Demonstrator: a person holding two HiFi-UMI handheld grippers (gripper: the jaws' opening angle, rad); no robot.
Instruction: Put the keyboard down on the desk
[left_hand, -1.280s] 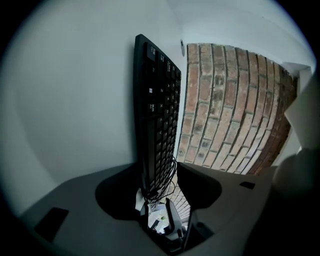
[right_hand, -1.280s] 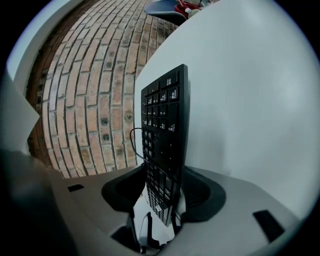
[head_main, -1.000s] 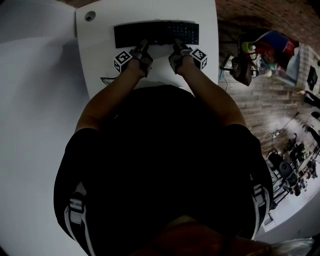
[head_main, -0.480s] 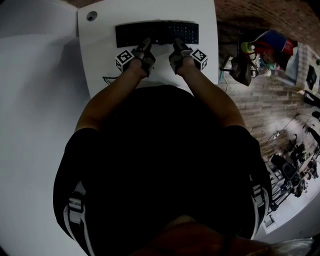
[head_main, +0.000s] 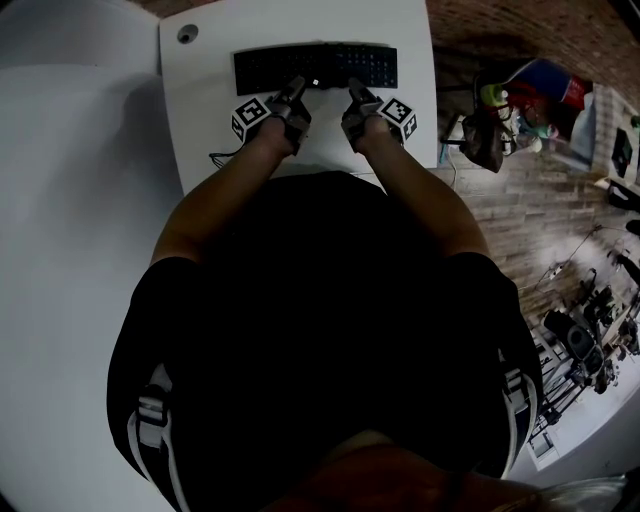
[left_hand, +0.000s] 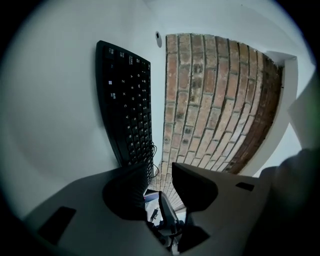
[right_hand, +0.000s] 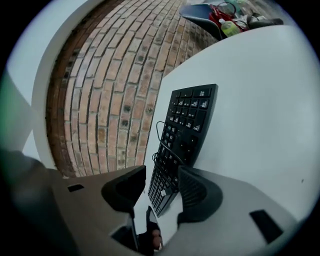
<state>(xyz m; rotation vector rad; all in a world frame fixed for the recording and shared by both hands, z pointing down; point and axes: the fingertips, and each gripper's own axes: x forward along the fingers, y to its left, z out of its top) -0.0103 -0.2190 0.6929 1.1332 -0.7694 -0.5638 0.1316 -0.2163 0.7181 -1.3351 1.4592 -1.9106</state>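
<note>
A black keyboard (head_main: 315, 66) lies flat on the white desk (head_main: 200, 110), near its far edge. Both grippers are at the keyboard's near long edge. In the left gripper view the keyboard (left_hand: 125, 115) stretches away beside the left-hand jaw. The left gripper (left_hand: 159, 177) (head_main: 296, 90) is closing its jaws, and only floor and cable show in the gap. In the right gripper view the keyboard's (right_hand: 187, 125) near end shows in the gap of the right gripper (right_hand: 162, 187) (head_main: 356, 93). Its pads stand apart and do not press on the keyboard. A thin black cable (right_hand: 167, 142) runs over the keys.
A round cable hole (head_main: 187, 33) sits in the desk's far left corner. A cable loop (head_main: 222, 157) lies at the desk's near left. Brick floor (head_main: 500, 40) lies beyond the desk's right edge, where a dark bag and clutter (head_main: 490, 130) stand.
Both grippers stay at the keyboard's near edge, and the keyboard stays on the desk. The left gripper has shifted slightly to the right.
</note>
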